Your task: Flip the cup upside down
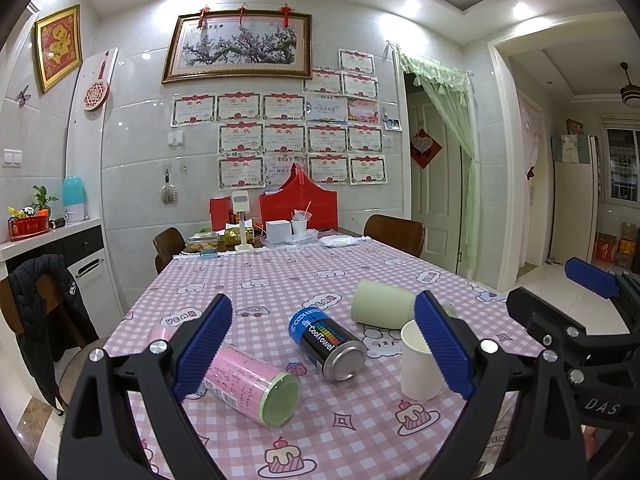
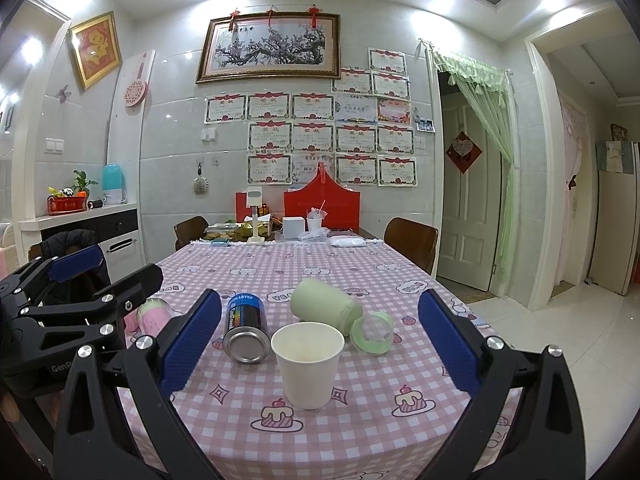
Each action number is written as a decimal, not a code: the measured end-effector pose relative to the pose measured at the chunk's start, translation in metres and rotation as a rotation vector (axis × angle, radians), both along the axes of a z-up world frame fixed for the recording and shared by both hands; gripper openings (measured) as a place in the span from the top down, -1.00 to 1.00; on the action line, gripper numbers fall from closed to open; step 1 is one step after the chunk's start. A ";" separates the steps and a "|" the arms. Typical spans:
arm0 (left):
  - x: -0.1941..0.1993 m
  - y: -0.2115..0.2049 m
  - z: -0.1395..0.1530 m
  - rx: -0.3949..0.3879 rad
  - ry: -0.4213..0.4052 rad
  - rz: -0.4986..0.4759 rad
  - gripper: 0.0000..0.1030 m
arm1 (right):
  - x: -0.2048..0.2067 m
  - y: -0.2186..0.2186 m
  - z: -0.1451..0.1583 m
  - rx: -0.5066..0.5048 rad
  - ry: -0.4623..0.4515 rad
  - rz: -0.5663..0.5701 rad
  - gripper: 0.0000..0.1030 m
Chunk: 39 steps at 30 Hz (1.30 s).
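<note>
Blue-padded fingers [image 2: 188, 344] of the right hand-held gripper [image 2: 316, 344] framed the view, jaws spread wide and holding nothing. Between them, near the front edge of the bench [image 2: 360, 432], the white paper cup [image 2: 307, 364] stood upright, mouth up, empty. The left hand-held gripper [image 1: 324, 344] was likewise open and empty, aimed at 2 cans lying on their sides: a pink can [image 1: 250, 384] and a black can [image 1: 328, 346]. A green container [image 2: 326, 306] lay behind the cup. Judged step: approach, before any grasp. The next move called for advancing the right jaws around the cup wall, closing gently to avoid crushing, lifting, then rotating half a turn
</note>
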State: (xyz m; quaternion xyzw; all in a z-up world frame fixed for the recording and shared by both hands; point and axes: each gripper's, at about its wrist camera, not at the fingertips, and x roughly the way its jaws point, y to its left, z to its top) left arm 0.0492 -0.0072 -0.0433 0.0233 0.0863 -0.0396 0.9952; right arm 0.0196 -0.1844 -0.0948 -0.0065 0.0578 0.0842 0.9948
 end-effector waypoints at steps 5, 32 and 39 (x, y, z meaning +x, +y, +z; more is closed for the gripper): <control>0.000 0.000 0.000 0.002 -0.002 0.002 -0.77 | 0.001 0.001 -0.001 0.003 0.003 0.004 -0.85; 0.003 -0.002 -0.004 0.003 0.002 0.005 -0.77 | 0.001 0.001 -0.003 0.005 0.007 0.002 -0.85; 0.008 -0.005 -0.007 0.008 0.014 0.007 -0.77 | 0.002 0.002 -0.004 0.005 0.019 -0.002 -0.85</control>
